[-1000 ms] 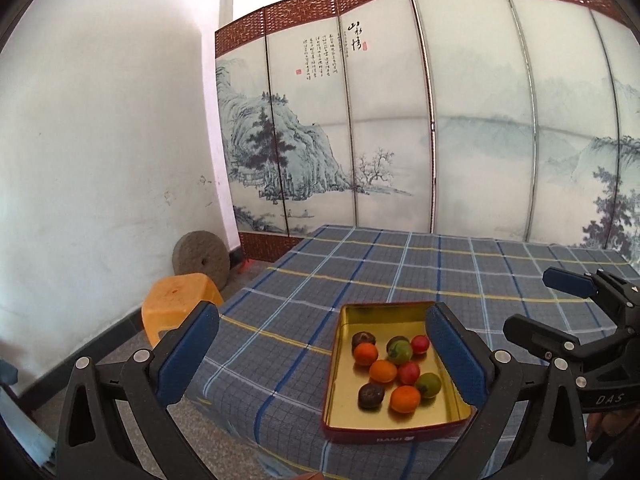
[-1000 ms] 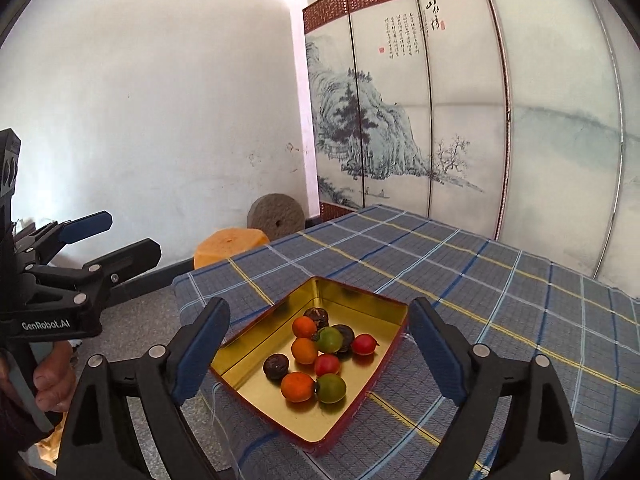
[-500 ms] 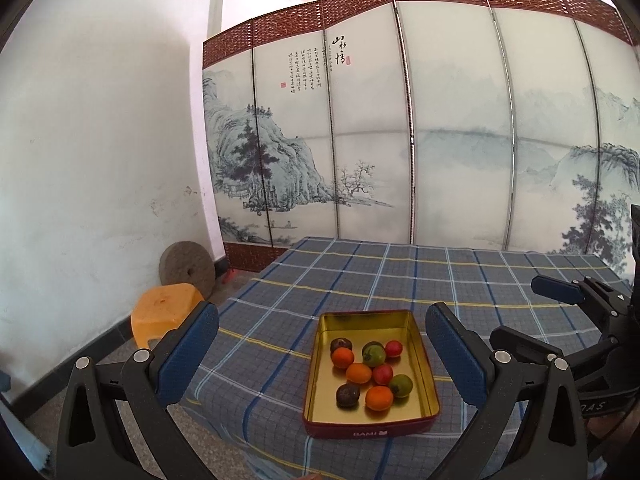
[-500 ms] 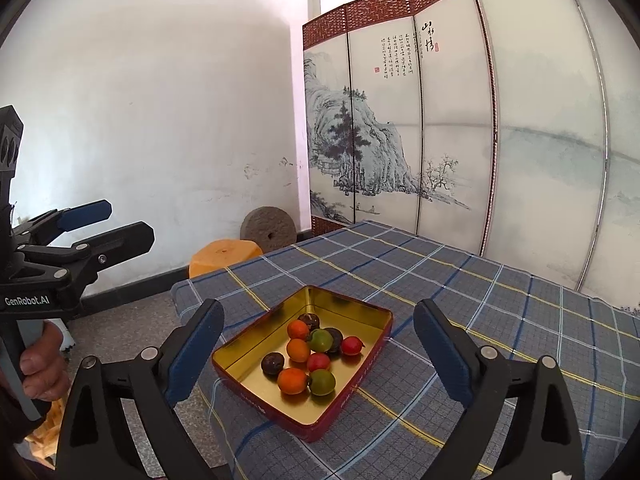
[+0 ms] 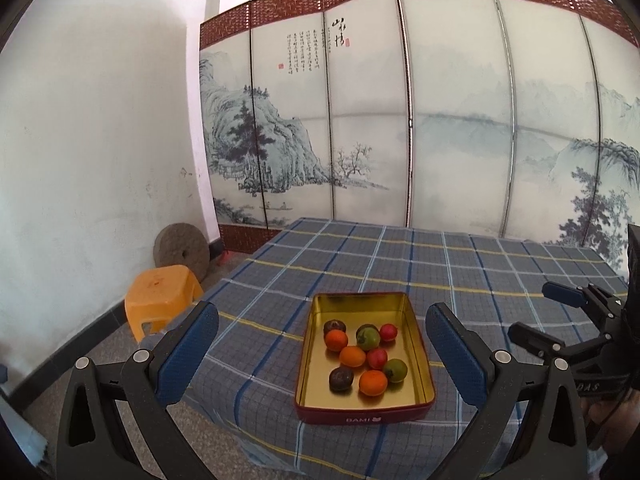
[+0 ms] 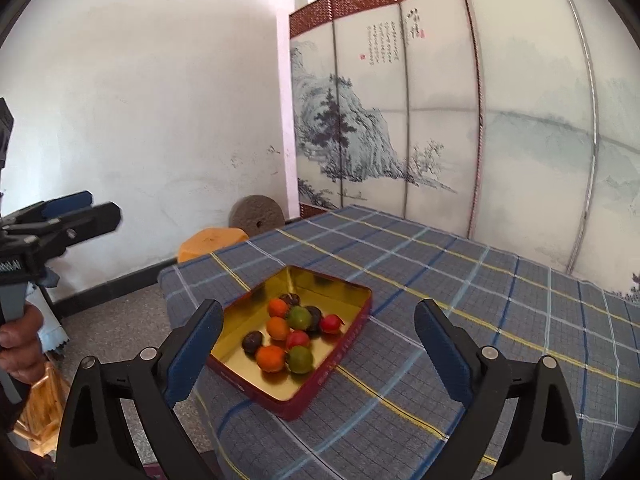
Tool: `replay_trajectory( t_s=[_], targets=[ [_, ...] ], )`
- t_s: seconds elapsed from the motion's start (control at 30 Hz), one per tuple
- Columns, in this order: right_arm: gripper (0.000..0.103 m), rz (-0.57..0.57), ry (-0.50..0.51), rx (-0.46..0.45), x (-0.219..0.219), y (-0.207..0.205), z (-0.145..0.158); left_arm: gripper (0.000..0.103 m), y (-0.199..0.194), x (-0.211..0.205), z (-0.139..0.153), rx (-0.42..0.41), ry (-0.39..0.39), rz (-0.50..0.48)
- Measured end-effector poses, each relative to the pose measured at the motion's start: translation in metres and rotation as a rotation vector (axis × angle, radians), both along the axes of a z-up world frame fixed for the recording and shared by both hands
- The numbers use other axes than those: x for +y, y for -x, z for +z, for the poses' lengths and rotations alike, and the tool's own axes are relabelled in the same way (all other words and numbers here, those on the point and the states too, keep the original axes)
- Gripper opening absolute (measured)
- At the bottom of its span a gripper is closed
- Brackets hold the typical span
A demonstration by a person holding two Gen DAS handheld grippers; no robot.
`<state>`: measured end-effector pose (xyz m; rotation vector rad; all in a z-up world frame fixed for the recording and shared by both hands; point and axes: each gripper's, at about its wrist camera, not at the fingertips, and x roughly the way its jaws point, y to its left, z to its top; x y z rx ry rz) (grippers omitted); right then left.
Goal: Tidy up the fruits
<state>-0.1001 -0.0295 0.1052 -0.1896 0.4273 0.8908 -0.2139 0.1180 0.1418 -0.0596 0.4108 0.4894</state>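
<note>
A gold-lined red tin [image 5: 362, 420] sits on the plaid tablecloth [image 5: 400, 264] near the table's front edge. In it lie several small fruits: an orange one [image 5: 373, 382], a green one [image 5: 368, 337], a red one [image 5: 388, 332] and a dark brown one [image 5: 341, 379]. My left gripper [image 5: 321, 308] hovers open in front of the tin, nothing between its fingers. My right gripper [image 6: 319, 306] is open too and holds nothing; it faces the tin [image 6: 344, 344] and fruits [image 6: 298, 318] from the right. Each gripper also shows in the other's view: right gripper [image 5: 534, 310], left gripper [image 6: 104, 206].
An orange plastic stool [image 5: 160, 300] and a round millstone [image 5: 182, 248] stand on the floor left of the table. A painted folding screen [image 5: 440, 120] closes off the back. A hand [image 6: 16, 344] grips the left tool's handle.
The right gripper has drawn back a little from the tin and its jaws stand slightly wider. The tin looks smaller in both views. The fruits have not moved.
</note>
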Motion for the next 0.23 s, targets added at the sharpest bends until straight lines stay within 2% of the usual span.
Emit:
replay_trajectory(
  t_s=[0.1, 0.23],
  targets=[
    [0.097, -0.052, 0.041, 0.043, -0.016, -0.025, -0.017, 0.103, -0.006, 0.002, -0.004, 0.02, 0.019, 0.003],
    [0.097, -0.158, 0.102, 0.125, -0.046, -0.07, -0.045, 0.103, -0.021, -0.001, -0.01, 0.071, -0.005, 0.017]
  ],
)
